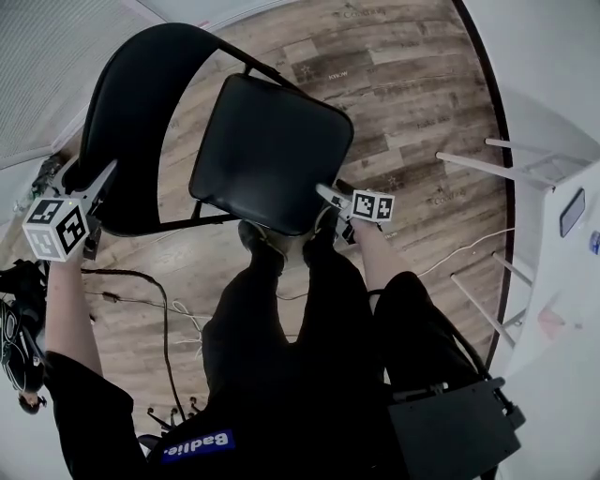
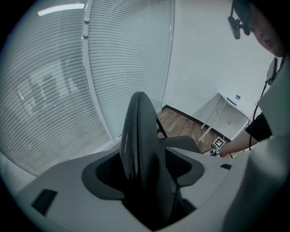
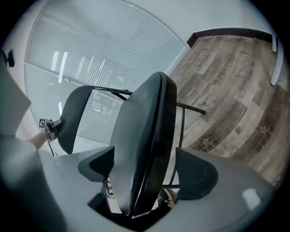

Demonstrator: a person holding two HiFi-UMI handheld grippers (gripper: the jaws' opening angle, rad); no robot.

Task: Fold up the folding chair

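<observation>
Head view: left gripper clamps backrest, steadying it; right gripper (jaws wide apart, not pressing) straddles seat front edge, prob. positioned to swing it up.

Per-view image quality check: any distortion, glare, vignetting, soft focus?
Head view: sharp, evenly lit, fisheye bows the baseboard. Left gripper view: black corner vignette, bright light strip at top left over the blinds, chair backrest close and soft. Right gripper view: blinds bulge, chair seat close and dark, wood floor crisp.
</observation>
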